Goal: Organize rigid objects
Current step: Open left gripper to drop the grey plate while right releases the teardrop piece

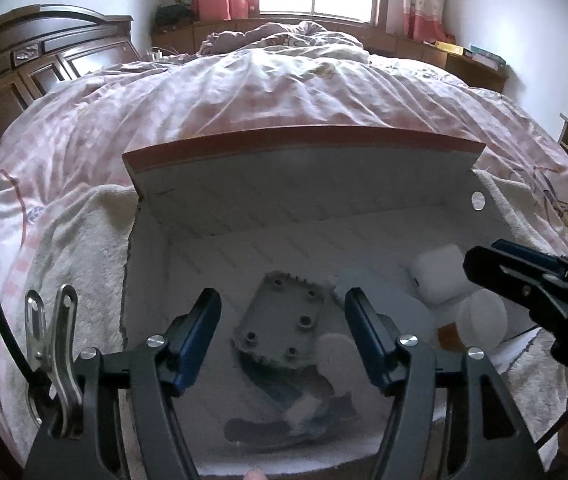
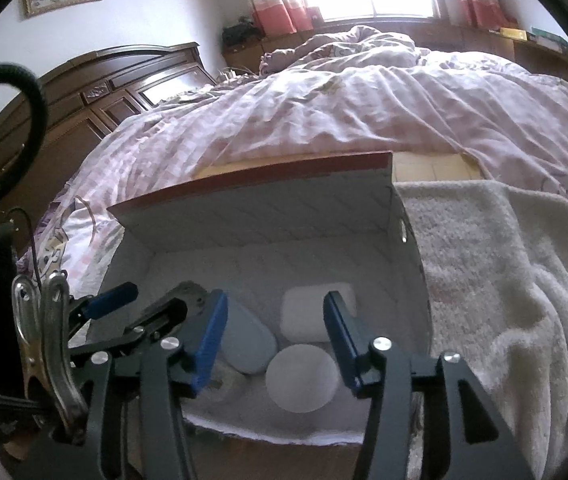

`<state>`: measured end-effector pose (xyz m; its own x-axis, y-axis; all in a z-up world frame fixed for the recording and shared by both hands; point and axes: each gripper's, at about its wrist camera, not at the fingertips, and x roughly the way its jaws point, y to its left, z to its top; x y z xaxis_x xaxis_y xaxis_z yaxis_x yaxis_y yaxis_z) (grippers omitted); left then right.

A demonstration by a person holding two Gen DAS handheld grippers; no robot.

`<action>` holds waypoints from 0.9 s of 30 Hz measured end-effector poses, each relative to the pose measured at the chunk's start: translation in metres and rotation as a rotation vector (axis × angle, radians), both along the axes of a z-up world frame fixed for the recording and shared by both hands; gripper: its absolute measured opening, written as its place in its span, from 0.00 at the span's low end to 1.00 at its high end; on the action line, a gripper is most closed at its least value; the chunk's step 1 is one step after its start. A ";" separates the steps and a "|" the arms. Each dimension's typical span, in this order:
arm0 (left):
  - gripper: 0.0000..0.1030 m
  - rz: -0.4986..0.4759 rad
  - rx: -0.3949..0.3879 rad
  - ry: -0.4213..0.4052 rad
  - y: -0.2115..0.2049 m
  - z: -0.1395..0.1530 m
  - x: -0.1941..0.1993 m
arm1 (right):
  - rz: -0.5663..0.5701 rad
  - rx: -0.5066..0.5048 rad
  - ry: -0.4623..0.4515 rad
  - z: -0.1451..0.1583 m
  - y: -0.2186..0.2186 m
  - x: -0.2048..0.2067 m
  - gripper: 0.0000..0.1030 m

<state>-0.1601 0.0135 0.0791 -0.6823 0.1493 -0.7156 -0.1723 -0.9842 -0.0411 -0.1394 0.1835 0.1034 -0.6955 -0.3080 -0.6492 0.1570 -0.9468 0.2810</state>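
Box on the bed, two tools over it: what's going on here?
A person holds a tool in each hand over an open box on the bed, sorting hard items into it. The left tool is open above a grey plate on the box floor, gripping nothing. The right tool is open above a white cap, beside a white block. Neither tool holds anything.

Open box [image 2: 267,216] on the bed holds a white lid [image 2: 302,378] between parted jaws.
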 end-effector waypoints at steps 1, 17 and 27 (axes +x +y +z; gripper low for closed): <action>0.64 0.000 0.001 0.000 0.000 0.001 0.001 | 0.001 -0.002 -0.001 0.000 0.000 0.002 0.51; 0.64 -0.015 0.058 -0.014 -0.012 0.016 0.051 | 0.043 -0.105 -0.026 0.008 0.008 0.051 0.52; 0.64 -0.046 0.053 -0.031 -0.006 0.018 0.086 | 0.087 -0.107 -0.125 -0.006 0.008 0.083 0.52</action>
